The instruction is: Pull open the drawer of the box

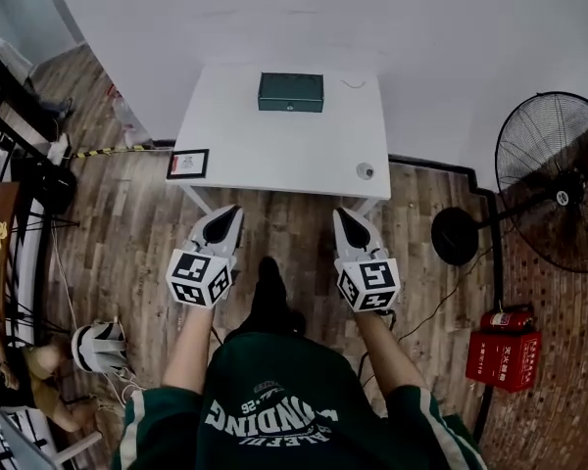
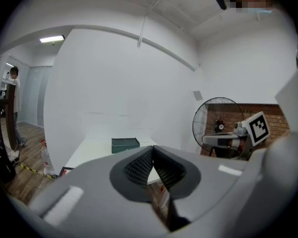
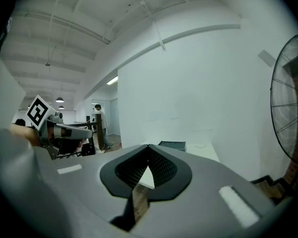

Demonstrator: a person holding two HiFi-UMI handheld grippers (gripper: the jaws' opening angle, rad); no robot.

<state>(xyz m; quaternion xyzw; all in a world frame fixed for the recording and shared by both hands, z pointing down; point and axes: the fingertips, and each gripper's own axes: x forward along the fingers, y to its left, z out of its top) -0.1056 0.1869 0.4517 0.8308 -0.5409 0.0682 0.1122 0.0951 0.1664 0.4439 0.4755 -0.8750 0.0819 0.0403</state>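
A dark green box (image 1: 290, 92) stands near the far edge of a white table (image 1: 274, 145), its drawer front closed and facing me. The left gripper view shows the box (image 2: 125, 144) far off, and so does the right gripper view, where the box (image 3: 172, 145) sits small beyond the jaws. My left gripper (image 1: 232, 212) and right gripper (image 1: 345, 214) hover side by side over the wooden floor, just short of the table's near edge. Both are shut, tips meeting, with nothing between them (image 2: 152, 150) (image 3: 149, 150).
On the table lie a small round object (image 1: 365, 170) at the near right corner, a framed card (image 1: 188, 164) at the near left corner, and a thin cable (image 1: 353, 83). A standing fan (image 1: 554, 179) and a red fire-extinguisher box (image 1: 505, 351) are to the right. Furniture lines the left.
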